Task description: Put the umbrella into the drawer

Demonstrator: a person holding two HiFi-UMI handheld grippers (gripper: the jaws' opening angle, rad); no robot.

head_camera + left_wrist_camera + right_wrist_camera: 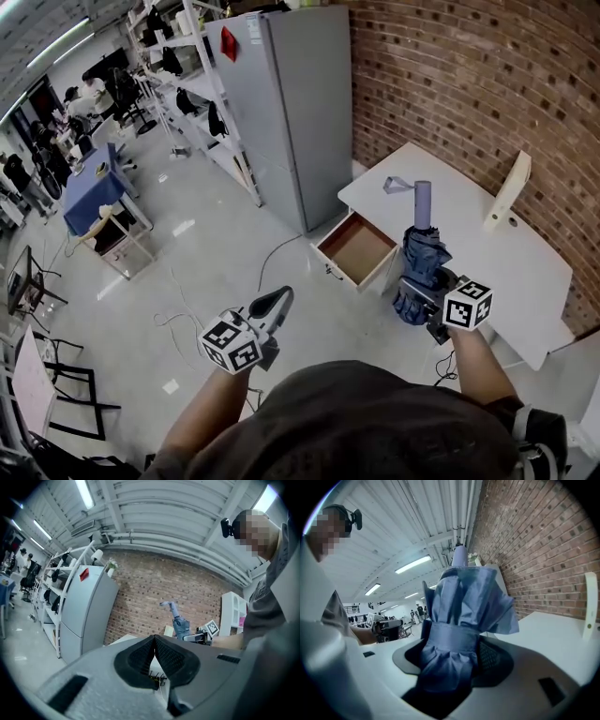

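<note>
Beside the open drawer (356, 249), umbrella (421, 261) upright, handle (423, 203) up, clamped in right gripper (419, 289); left gripper (279, 298) closed.

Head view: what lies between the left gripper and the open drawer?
Only bare glossy grey floor, seen in the head view, between the left gripper and the open wooden drawer; a thin dark cable trails beside that stretch.

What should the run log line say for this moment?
right gripper: shut on folded blue fabric umbrella | left gripper: shut, empty | white desk drawer: open, empty
</note>
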